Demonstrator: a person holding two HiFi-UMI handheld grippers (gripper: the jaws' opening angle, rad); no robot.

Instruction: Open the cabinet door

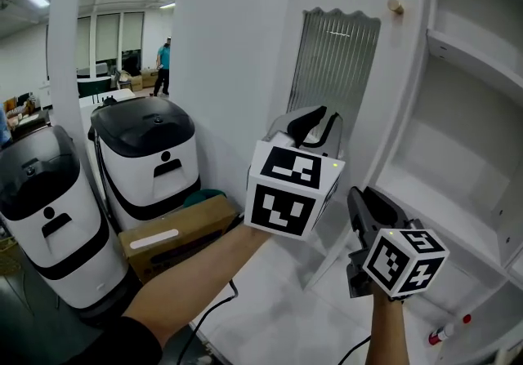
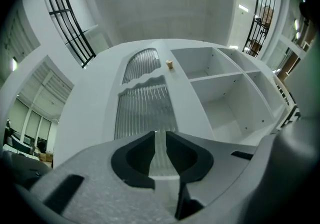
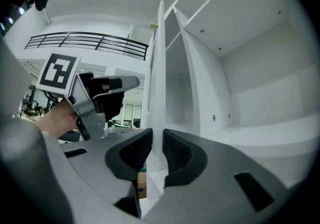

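The white cabinet door (image 1: 335, 69) with a ribbed glass panel stands swung open, and its small wooden knob (image 1: 395, 6) sits high on the frame. My right gripper (image 1: 359, 196) reaches the door's lower edge. In the right gripper view the door (image 3: 159, 67) shows edge-on and runs down between the pads of that gripper (image 3: 157, 155), which is shut on it. My left gripper (image 1: 315, 120) hangs in front of the panel, apart from it. Its jaws (image 2: 160, 153) stand a narrow gap apart with nothing between them, and the door (image 2: 145, 107) and knob (image 2: 170, 64) lie beyond.
Bare white shelves (image 1: 458, 53) fill the cabinet to the right. Two white and black bins (image 1: 151, 155) (image 1: 49, 208) and a cardboard box (image 1: 176, 233) stand at the left. A marker pen (image 1: 448, 331) lies low at the right. A person (image 1: 163, 65) stands far back.
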